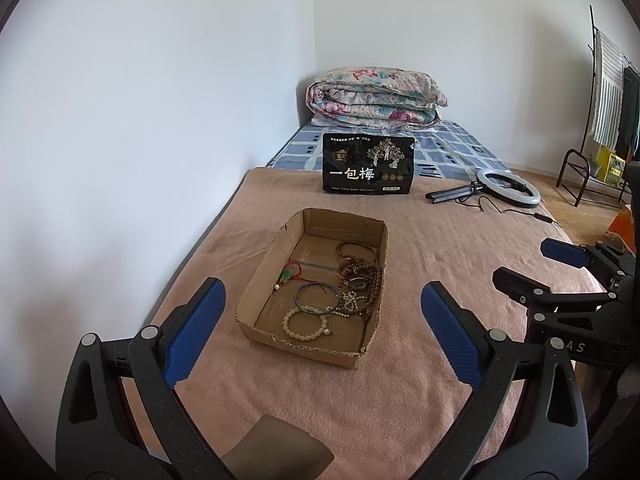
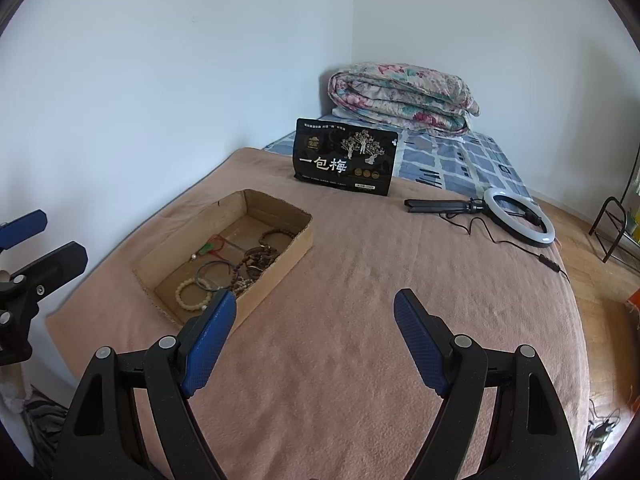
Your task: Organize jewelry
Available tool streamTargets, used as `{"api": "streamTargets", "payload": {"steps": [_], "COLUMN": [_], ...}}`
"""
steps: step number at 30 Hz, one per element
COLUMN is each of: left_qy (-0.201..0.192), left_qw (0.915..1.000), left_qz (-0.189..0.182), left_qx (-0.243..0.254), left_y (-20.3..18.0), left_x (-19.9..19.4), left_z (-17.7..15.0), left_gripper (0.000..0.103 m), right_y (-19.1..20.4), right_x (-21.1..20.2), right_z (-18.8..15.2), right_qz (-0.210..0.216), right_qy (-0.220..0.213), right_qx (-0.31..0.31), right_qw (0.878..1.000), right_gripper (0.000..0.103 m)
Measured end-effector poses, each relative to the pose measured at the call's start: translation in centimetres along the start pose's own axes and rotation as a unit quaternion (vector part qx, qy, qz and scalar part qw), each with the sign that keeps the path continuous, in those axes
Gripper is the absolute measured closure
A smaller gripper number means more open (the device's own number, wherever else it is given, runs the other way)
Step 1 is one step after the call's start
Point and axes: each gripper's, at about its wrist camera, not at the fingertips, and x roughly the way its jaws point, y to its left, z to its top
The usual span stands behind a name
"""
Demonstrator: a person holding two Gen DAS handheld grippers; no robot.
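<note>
An open cardboard box (image 1: 260, 276) lies on a pink blanket (image 1: 440, 264). It holds a cream bead bracelet (image 1: 306, 323), a blue-grey bangle (image 1: 316, 299), brown bead strands (image 1: 360, 268) and a red cord with a green charm (image 1: 289, 274). My left gripper (image 1: 322, 312) is open and empty just in front of the box. My right gripper (image 2: 316, 320) is open and empty over the blanket, right of the box (image 2: 288, 256); it also shows in the left wrist view (image 1: 532, 264).
A black snack bag (image 1: 368, 164) stands behind the box. A ring light on a folded tripod (image 1: 508, 186) lies at the right with its cable. A folded floral quilt (image 1: 376, 98) sits at the bed's head. A wall runs along the left; a clothes rack (image 1: 600, 92) stands far right.
</note>
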Motion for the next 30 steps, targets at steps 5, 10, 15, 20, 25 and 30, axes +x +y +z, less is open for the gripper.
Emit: {"api": "streamTargets", "payload": {"steps": [5, 10, 15, 20, 25, 30], "left_qy": [0.000, 0.000, 0.000, 0.000, 0.000, 0.001], "left_qw": [1.0000, 1.0000, 1.0000, 1.0000, 1.0000, 1.0000], "left_qz": [-0.001, 0.000, 0.000, 0.000, -0.001, -0.001], "left_qx": [0.000, -0.001, 0.000, -0.001, 0.000, 0.000], "left_y": [-0.24, -0.19, -0.16, -0.16, -0.15, -0.33], "left_x": [-0.05, -0.08, -0.08, -0.08, -0.08, -0.05], "left_z": [-0.06, -0.04, -0.04, -0.05, -0.05, -0.07], "left_gripper": [0.003, 0.003, 0.003, 0.003, 0.003, 0.003], "right_y": [0.01, -0.01, -0.02, -0.08, -0.17, -0.30], "right_x": [0.06, 0.07, 0.19, 0.21, 0.24, 0.34], "right_z": [0.02, 0.03, -0.09, -0.13, -0.13, -0.11], "right_qz": [0.000, -0.001, 0.001, 0.001, 0.001, 0.002], "right_qy": [0.001, 0.001, 0.003, 0.003, 0.004, 0.007], "right_qx": [0.000, 0.001, 0.003, 0.004, 0.005, 0.007], "right_qw": [1.000, 1.000, 1.000, 1.000, 1.000, 1.000], "right_gripper": [0.022, 0.022, 0.022, 0.022, 0.022, 0.022]}}
